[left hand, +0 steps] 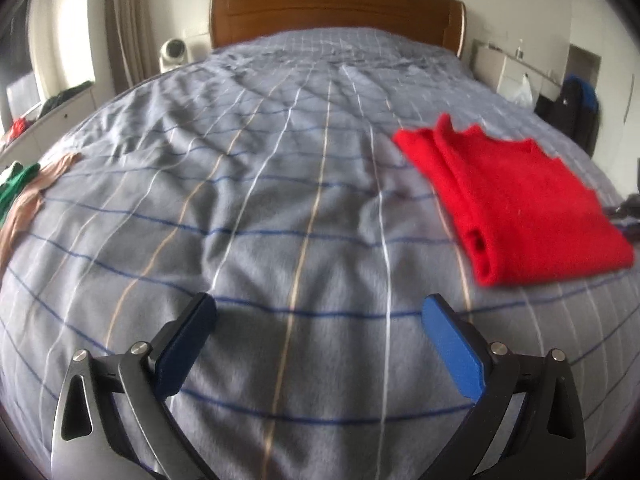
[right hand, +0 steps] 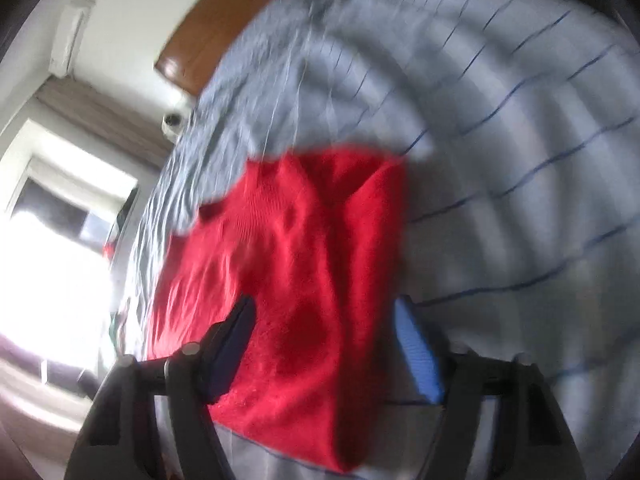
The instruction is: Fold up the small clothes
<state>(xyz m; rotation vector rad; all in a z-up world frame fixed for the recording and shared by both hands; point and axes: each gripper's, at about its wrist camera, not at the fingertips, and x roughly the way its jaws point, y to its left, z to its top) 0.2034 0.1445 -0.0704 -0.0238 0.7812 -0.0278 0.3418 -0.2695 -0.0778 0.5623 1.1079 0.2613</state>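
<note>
A red knit garment [left hand: 516, 200] lies folded on the grey checked bed cover [left hand: 280, 184], to the right of my left gripper [left hand: 318, 310]. The left gripper is open and empty, low over bare cover. In the blurred right wrist view the same red garment [right hand: 304, 280] lies under and ahead of my right gripper [right hand: 326, 310], which is open with its jaws apart above the cloth, holding nothing.
A beige garment [left hand: 28, 200] and a green one [left hand: 16, 188] lie at the bed's left edge. A wooden headboard [left hand: 336, 12] stands at the far end. Shelves and bags [left hand: 568, 100] stand to the right, a bright window [right hand: 52, 264] to the left.
</note>
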